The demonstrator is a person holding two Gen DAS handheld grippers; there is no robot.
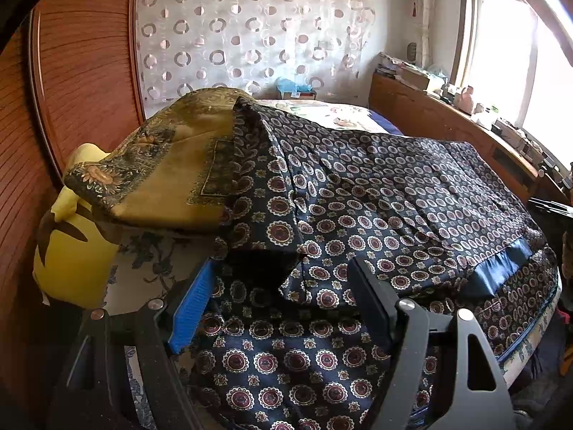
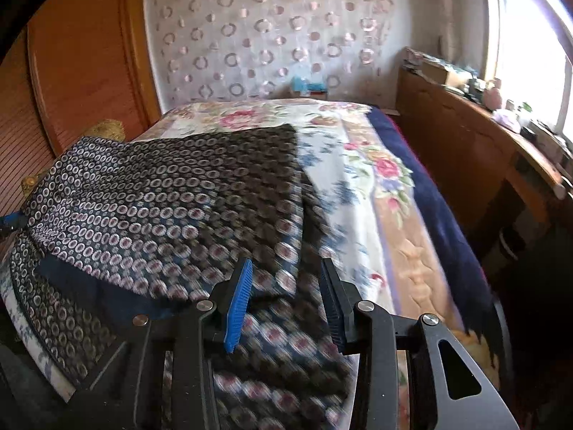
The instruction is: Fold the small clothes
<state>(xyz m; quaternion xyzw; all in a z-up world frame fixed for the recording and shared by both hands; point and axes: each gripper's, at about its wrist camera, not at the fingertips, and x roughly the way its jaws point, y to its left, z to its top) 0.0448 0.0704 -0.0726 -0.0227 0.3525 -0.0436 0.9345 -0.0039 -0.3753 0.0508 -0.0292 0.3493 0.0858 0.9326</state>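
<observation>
A dark navy garment (image 1: 376,193) printed with maroon and white medallions lies spread over the bed, with a plain blue satin band (image 1: 501,268) along its near edge. My left gripper (image 1: 283,268) hovers over its left part. The jaws stand wide, with a raised fold of the cloth between the blue pad (image 1: 189,308) and the black pad (image 1: 369,301), neither pressing on it. In the right wrist view the same garment (image 2: 161,193) is motion-blurred. My right gripper (image 2: 286,263) is over its right edge, jaws apart, with nothing pinched between them.
A mustard patterned cloth (image 1: 179,165) lies draped beside the garment, over a yellow pillow (image 1: 71,251). The floral bed cover (image 2: 358,165) lies bare to the right. A wooden wardrobe (image 1: 82,53) stands on the left. A cluttered wooden desk (image 2: 465,132) runs under the window on the right.
</observation>
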